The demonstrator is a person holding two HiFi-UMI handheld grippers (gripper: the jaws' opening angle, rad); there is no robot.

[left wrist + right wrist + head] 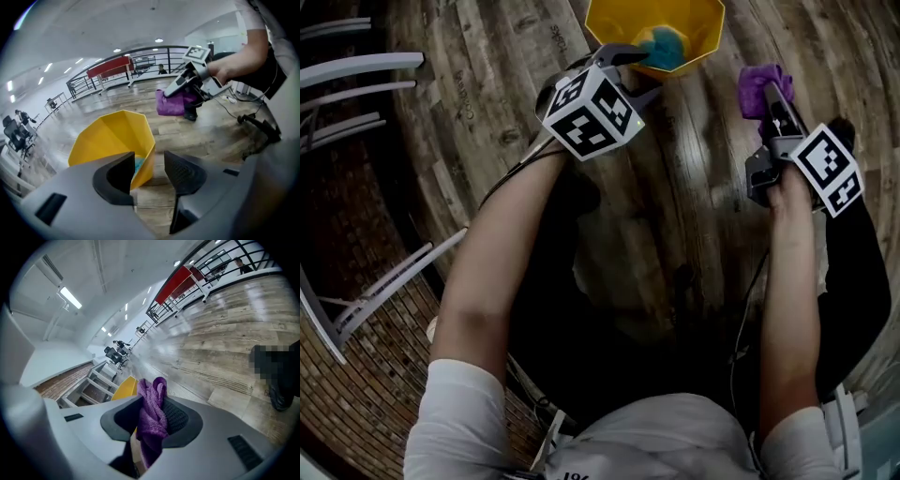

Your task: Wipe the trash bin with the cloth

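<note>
Bare forearms (478, 272) reach out over the wooden floor (675, 187), a gripper in each hand; the left gripper (149, 169) has its jaws apart, straddling the near rim of the yellow trash bin (112, 136) without closing on it; the right gripper (151, 420) is clamped on the purple cloth (152, 404), held just right of the bin and clear of it; something blue (664, 45) lies inside. Wiping looks not yet begun; next, I judge, the left jaws should pinch the rim to steady it while the cloth comes onto the wall.
</note>
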